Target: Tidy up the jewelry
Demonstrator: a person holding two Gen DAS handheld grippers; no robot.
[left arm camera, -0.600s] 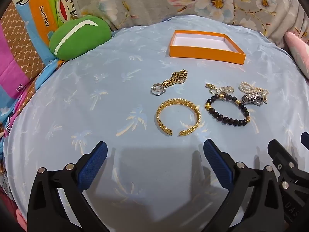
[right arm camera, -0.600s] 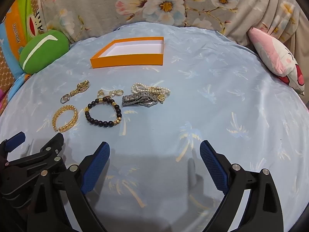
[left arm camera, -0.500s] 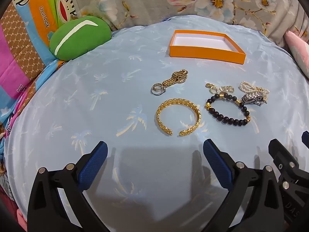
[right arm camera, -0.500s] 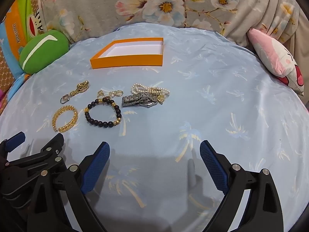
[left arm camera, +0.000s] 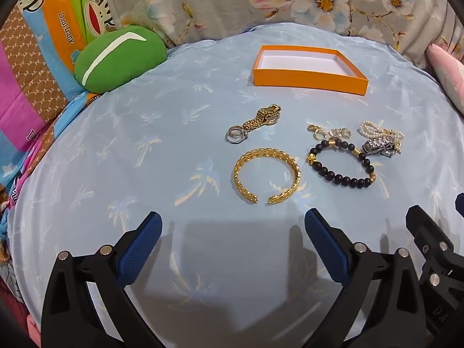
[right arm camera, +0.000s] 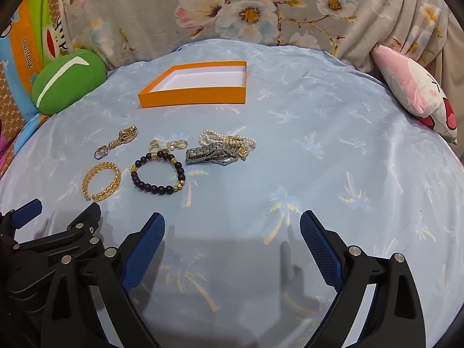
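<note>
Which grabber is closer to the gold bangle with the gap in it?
Left. The left gripper sits just below the gold bangle, open, with the bangle straight ahead of its jaws. The right gripper is also open but farther off; there the bangle lies up and to its left.

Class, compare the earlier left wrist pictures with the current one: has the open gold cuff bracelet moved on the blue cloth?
No. The open gold cuff bracelet lies at the same spot, at the same distance below the shallow orange box and left of the black bead bracelet.

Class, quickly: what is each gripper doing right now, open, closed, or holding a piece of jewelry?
Left gripper: open, holding nothing.
Right gripper: open, holding nothing.
</note>
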